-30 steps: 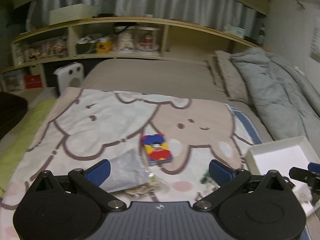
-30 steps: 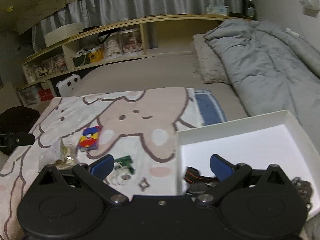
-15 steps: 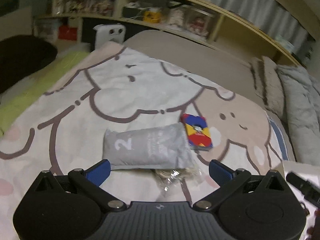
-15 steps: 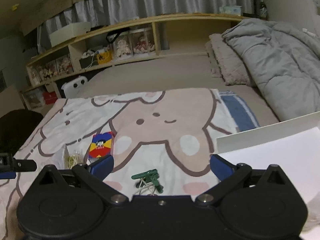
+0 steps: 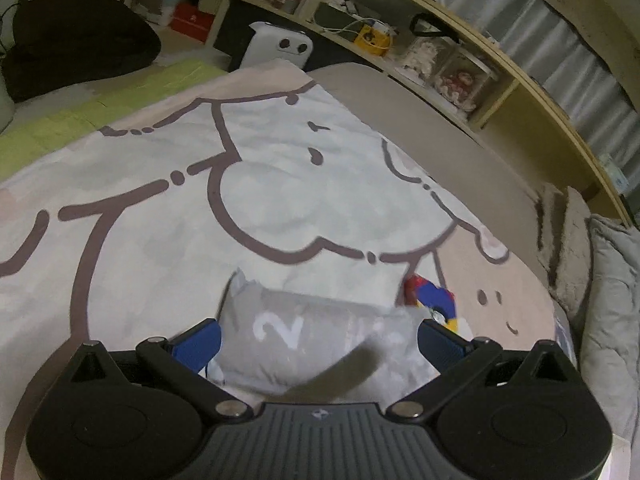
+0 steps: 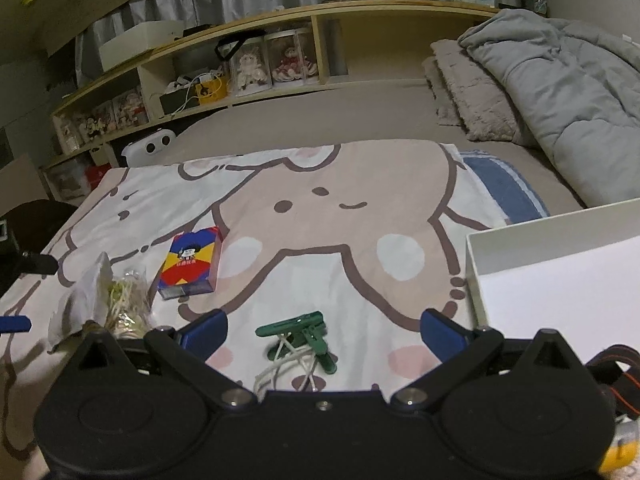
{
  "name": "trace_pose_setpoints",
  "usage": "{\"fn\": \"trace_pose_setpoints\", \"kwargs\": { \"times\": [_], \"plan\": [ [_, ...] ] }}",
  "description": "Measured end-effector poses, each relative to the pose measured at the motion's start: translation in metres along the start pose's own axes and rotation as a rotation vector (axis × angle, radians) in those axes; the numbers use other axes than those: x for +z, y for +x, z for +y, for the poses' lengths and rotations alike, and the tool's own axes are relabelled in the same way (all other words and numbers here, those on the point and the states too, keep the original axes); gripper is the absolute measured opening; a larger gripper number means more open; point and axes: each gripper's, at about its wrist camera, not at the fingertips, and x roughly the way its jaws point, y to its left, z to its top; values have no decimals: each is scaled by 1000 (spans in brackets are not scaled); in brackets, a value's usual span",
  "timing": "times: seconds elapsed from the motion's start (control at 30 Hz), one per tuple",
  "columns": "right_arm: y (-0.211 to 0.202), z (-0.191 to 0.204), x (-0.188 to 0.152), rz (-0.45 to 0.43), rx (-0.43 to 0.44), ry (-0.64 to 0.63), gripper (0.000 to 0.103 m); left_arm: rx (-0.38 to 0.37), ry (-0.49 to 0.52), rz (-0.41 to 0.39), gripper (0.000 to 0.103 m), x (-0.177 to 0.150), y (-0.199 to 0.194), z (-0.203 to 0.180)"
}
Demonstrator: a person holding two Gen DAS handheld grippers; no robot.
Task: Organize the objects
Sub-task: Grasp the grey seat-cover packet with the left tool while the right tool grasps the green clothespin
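Straddling a grey pouch [image 5: 304, 344], the left gripper [image 5: 318, 338] hangs wide open, fingers apart on either side of it, gripping nothing. The pouch lies flat on the cartoon blanket [image 5: 160, 220] with a white "2" on it, long axis running across between the jaws, so a squeeze would take it end to end unless the wrist turns. Just past its right end sits a red-yellow-blue card box [image 5: 430, 300], partly hidden.

Right gripper [image 6: 322, 334] is also wide open and empty. Between and just ahead of its fingers lie green clips [image 6: 304, 336] with white cord, close in. The card box [image 6: 192, 264] is further out to its left, next to a clear bag of small bits [image 6: 128, 308]. The white tray [image 6: 560, 292] sits to its right, near wall touching the blanket.

Judgement: left hand is nearer the pouch, right hand nearer the clips and the tray. Neither item is picked up yet.
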Motion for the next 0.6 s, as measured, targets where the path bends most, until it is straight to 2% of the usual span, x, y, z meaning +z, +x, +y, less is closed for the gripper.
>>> {"fn": "trace_pose_setpoints", "kwargs": {
  "times": [0.13, 0.23, 0.37, 0.43, 0.6],
  "plan": [
    [9, -1, -3, 2, -2, 3, 103, 12, -29, -34, 103, 14, 16, 6],
    [13, 1, -7, 11, 13, -13, 103, 69, 20, -52, 103, 22, 27, 8],
    [15, 3, -9, 6, 30, -23, 103, 213, 118, -34, 103, 28, 40, 16],
    [17, 2, -8, 5, 44, -21, 103, 256, 138, -10, 103, 28, 44, 23],
    [28, 1, -8, 32, 68, -31, 102, 271, 262, 62, 103, 23, 43, 23]
  ]
}}
